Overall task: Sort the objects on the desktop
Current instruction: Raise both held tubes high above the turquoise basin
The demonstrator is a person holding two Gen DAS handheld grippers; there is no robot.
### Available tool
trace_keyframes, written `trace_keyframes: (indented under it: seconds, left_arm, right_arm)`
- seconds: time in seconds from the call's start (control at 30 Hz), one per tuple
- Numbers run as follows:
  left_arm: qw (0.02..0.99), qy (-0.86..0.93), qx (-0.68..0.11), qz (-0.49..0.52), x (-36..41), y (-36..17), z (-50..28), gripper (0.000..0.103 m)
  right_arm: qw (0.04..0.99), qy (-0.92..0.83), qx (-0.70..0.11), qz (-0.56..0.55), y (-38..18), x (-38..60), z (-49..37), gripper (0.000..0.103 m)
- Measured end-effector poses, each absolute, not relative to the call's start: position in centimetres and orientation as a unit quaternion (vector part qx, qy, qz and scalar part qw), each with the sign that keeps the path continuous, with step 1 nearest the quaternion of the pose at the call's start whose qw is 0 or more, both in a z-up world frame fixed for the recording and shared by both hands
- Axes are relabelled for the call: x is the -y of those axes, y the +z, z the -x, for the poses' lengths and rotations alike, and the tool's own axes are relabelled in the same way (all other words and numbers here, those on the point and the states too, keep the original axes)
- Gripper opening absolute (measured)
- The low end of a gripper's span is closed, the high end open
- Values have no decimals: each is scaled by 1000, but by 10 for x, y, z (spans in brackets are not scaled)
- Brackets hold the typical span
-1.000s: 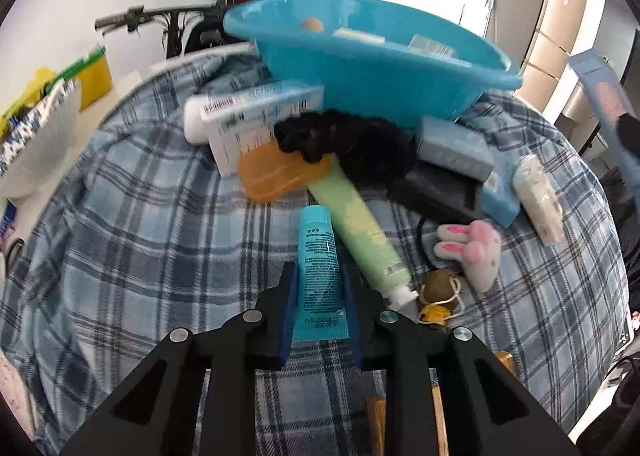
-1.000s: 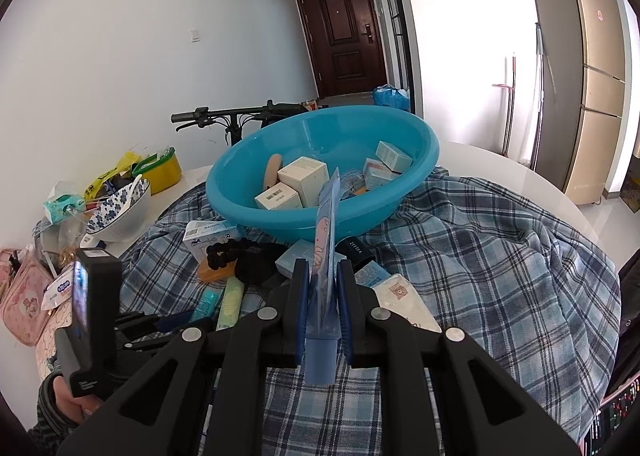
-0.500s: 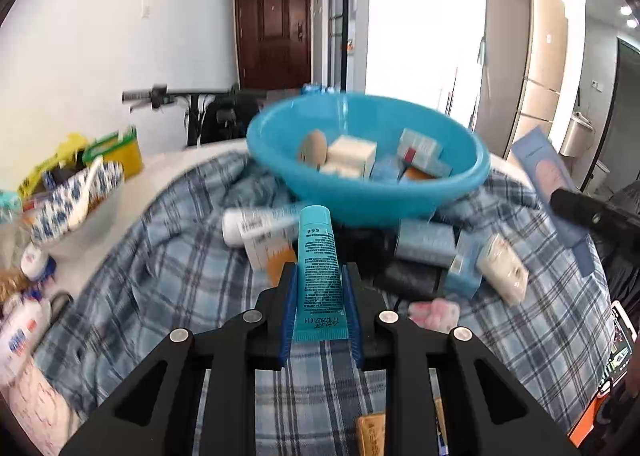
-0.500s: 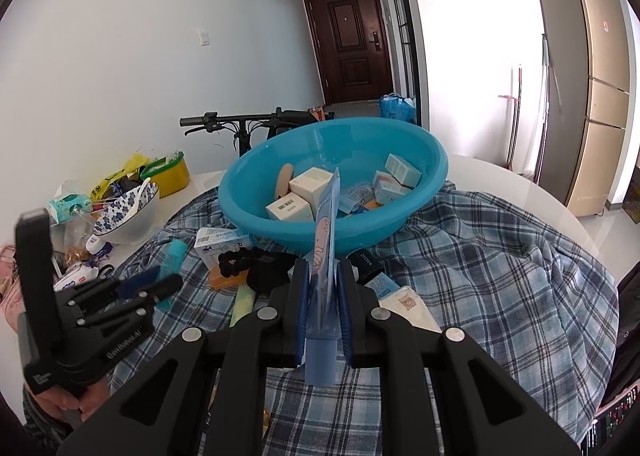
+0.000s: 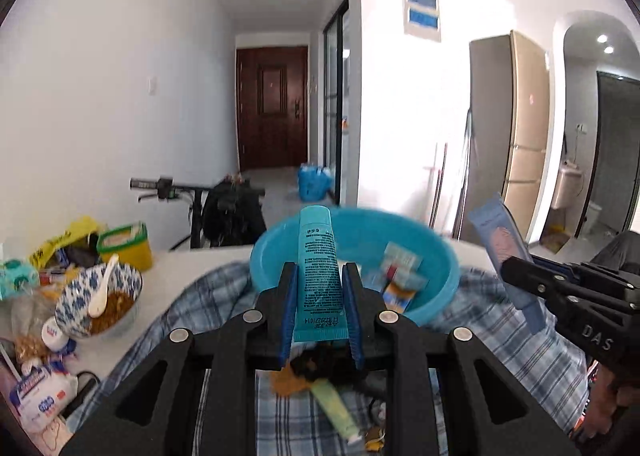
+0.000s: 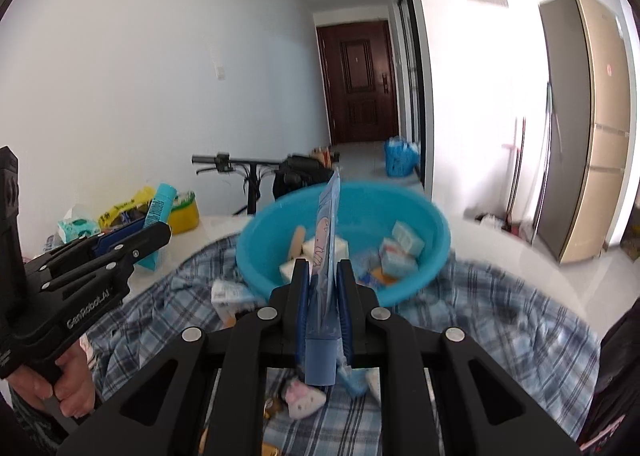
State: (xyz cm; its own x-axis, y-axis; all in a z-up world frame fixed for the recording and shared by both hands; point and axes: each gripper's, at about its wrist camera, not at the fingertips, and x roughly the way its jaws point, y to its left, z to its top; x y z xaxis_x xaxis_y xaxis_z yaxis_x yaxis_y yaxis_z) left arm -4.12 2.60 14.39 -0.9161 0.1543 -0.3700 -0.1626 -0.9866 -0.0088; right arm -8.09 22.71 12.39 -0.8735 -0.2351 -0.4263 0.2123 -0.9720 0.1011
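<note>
My left gripper (image 5: 319, 276) is shut on a teal tube (image 5: 319, 268), held up in the air in front of the blue basin (image 5: 440, 288). My right gripper (image 6: 323, 272) is shut on a flat pale-blue tube (image 6: 326, 240), cap toward the camera, also raised before the blue basin (image 6: 424, 276). The basin holds several small boxes. In the left wrist view the right gripper (image 5: 516, 270) shows at the right with its pale-blue tube (image 5: 506, 252). In the right wrist view the left gripper (image 6: 154, 228) shows at the left with the teal tube (image 6: 158, 207).
The table carries a blue plaid cloth (image 6: 500, 320). Beneath the grippers lie a green tube (image 5: 334, 408), a black scrunchie (image 5: 316, 366) and a pink plush toy (image 6: 304, 396). A patterned bowl (image 5: 76, 308) with a spoon, a yellow tub (image 5: 124, 246) and packets stand left. A bicycle (image 5: 224, 207) is behind.
Both grippers have risen with their tubes, the left one much more and tilting upward. The view has swung from the table top toward the basin and the room behind.
</note>
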Motion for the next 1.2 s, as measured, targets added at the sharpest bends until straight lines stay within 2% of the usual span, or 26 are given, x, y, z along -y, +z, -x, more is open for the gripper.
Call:
trace_keyframes:
  seconds: [0.23, 0.43, 0.63, 0.87, 1.2]
  left_arm:
    - [79, 987, 4, 137, -24, 192, 39, 24]
    - [52, 995, -16, 89, -31, 218, 39, 24]
    - [83, 995, 1, 48, -35, 242, 45, 24]
    - [105, 993, -2, 49, -45, 248, 63, 24]
    - [120, 992, 2, 42, -57, 233, 84, 24]
  right_arm:
    - [115, -985, -16, -130, 186, -212, 68, 12]
    - [111, -990, -19, -80, 215, -203, 64, 12]
    - [106, -994, -28, -26, 240, -198, 64, 12]
    - [98, -995, -6, -9, 244, -206, 81, 12]
    - [91, -995, 10, -32, 218, -219, 107, 13]
